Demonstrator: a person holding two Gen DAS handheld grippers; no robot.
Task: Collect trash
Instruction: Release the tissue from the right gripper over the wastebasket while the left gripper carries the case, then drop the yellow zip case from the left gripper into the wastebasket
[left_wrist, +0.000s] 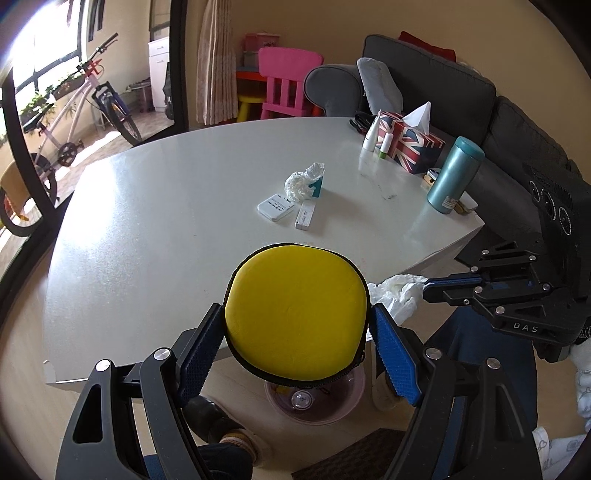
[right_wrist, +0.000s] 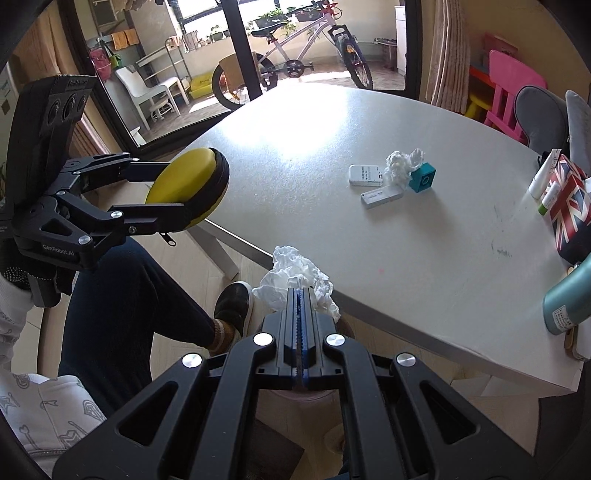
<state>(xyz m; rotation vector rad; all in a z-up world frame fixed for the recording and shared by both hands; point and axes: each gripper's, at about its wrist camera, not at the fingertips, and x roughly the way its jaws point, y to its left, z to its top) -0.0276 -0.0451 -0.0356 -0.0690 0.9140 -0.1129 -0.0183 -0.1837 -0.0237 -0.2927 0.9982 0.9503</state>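
Observation:
My left gripper (left_wrist: 297, 312) is shut on a round yellow zip case (left_wrist: 295, 314), held off the table's near edge. The right wrist view shows that same gripper (right_wrist: 173, 195) and case (right_wrist: 184, 177) at the left. My right gripper (right_wrist: 301, 291) is shut on a crumpled white tissue (right_wrist: 291, 269) just off the table edge, and it also appears (left_wrist: 428, 286) with its tissue (left_wrist: 395, 293) in the left wrist view. A pink bin (left_wrist: 347, 406) stands on the floor below both grippers. A second crumpled tissue (left_wrist: 303, 181) (right_wrist: 400, 166) lies mid-table.
On the white table (left_wrist: 166, 221) lie a teal block (right_wrist: 423, 179), a white box (right_wrist: 365, 174) and a slim white box (right_wrist: 380, 195). A flag-patterned tissue box (left_wrist: 413, 142) and teal bottle (left_wrist: 452, 175) stand at the right. A person's legs and shoe (right_wrist: 231, 299) are by the bin.

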